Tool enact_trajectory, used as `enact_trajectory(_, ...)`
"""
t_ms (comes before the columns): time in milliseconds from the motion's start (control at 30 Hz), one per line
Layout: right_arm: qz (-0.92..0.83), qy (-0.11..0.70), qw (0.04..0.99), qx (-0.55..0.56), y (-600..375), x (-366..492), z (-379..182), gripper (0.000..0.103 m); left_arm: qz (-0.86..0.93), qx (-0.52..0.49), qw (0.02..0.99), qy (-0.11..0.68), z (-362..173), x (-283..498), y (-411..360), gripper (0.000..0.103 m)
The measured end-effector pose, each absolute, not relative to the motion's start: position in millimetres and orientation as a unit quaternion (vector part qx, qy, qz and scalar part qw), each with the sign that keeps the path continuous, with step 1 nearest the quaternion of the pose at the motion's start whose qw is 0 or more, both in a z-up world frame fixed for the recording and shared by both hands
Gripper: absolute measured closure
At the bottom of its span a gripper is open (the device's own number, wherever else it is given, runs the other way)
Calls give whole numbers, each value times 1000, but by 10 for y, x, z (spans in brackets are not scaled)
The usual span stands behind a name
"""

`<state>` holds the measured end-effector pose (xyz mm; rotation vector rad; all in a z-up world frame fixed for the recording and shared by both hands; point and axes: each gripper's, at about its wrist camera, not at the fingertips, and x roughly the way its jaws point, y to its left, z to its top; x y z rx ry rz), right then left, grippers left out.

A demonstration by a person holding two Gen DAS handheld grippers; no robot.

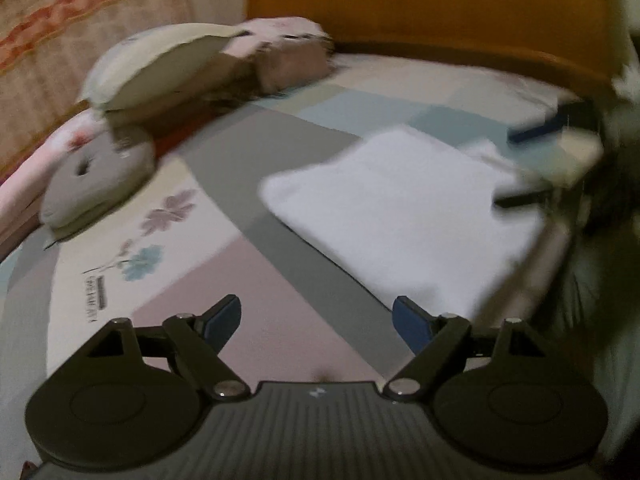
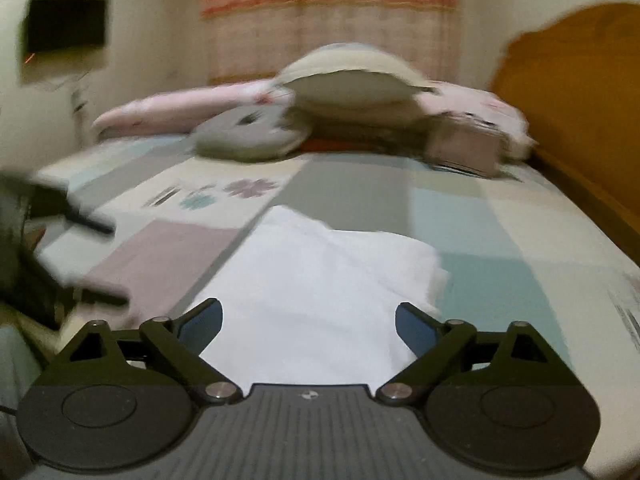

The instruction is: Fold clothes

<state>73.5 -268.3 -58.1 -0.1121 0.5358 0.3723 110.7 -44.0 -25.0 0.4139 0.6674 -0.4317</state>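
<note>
1. Bedroom scene: patchwork bedsheet (image 2: 352,184) in grey, pink and blue blocks, wooden headboard (image 2: 580,92) at right, pillows (image 2: 352,80) heaped at the far side, striped curtain (image 2: 328,20) behind.
2. White folded cloth (image 2: 320,280) flat on the sheet, near the bed's edge.
3. Right gripper (image 2: 308,322) angled downward over the cloth's near end, jaws spread wide, nothing pinched.
4. Left gripper (image 1: 316,320) tilted down above pink and grey patches, just beside the cloth (image 1: 400,216), jaws apart and empty.
5. Both views blurred.
</note>
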Motion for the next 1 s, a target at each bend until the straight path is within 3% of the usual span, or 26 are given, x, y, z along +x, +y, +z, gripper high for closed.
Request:
enact_trajectory(300,183,324,923,-94,-2783,1241,-1099,13,-287,126,894,321,-233,1661,-891,20)
enact_trajectory(467,180,325,923,-103,-2735,1158,-1091,7,-316,94,879,344,-599,2184,-1254,20)
enact_trajectory(533,175,326,923,-103,-2709,1108,-1055,7,-280,88,868,401,-867,2457,-1313,21)
enact_trajectory(600,174,328,924,-89,-2685,1023,-957,7,-288,79,866,400,-955,2496,-1295,17)
enact_trajectory(767,214,298,927,-75,-2488,932,-779,4,-270,76,879,385,-701,2432,-1134,16)
enact_trajectory(1000,192,321,920,-119,-2146,1124,-1104,3,-204,14,898,389,-560,2289,-473,15)
